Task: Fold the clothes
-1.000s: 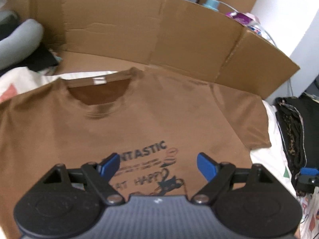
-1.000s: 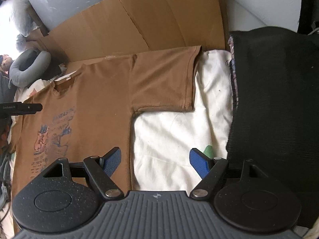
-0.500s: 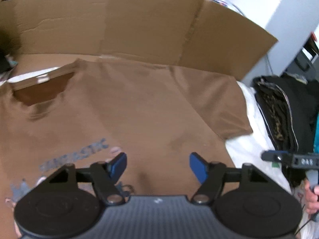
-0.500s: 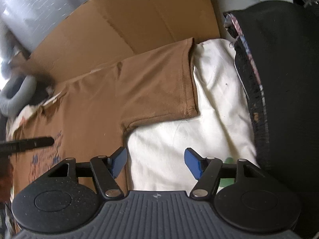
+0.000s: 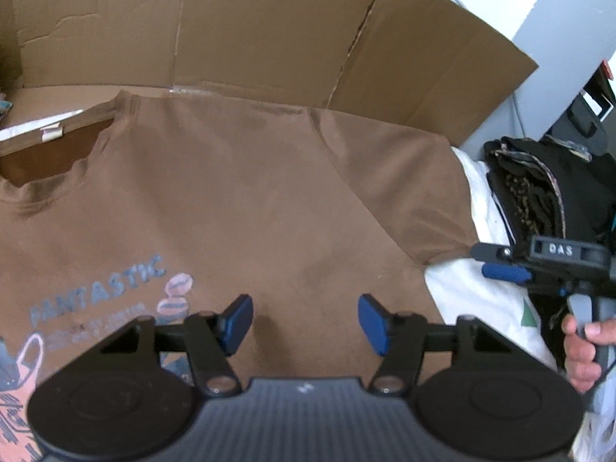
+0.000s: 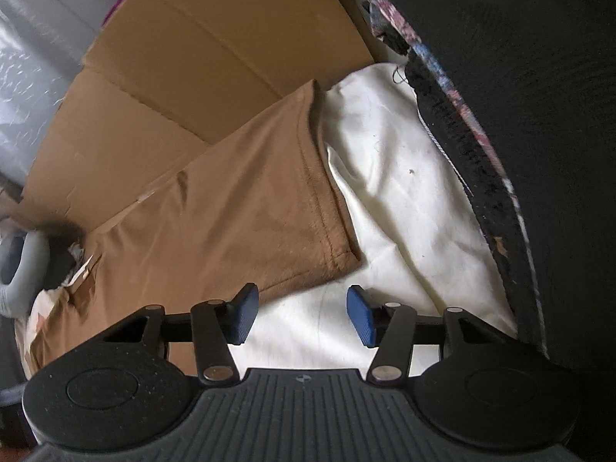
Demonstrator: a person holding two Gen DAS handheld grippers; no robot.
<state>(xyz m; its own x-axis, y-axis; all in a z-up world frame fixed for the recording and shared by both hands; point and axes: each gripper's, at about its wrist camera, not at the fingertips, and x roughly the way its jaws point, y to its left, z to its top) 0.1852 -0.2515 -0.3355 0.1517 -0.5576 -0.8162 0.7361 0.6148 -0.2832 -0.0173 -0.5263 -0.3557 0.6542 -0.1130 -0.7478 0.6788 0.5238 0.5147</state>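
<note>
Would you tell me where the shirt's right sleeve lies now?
In the right wrist view, the sleeve lies flat left of centre, between the cardboard and the white sheet.

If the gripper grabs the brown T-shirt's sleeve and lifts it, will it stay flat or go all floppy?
Probably floppy: the brown printed T-shirt lies limp and flat on the white sheet, with soft wrinkles near its collar. Its short sleeve looks thin, so it would likely droop from the right gripper. It seems light, and the fuzzy-looking fabric probably won't slip easily.
</note>
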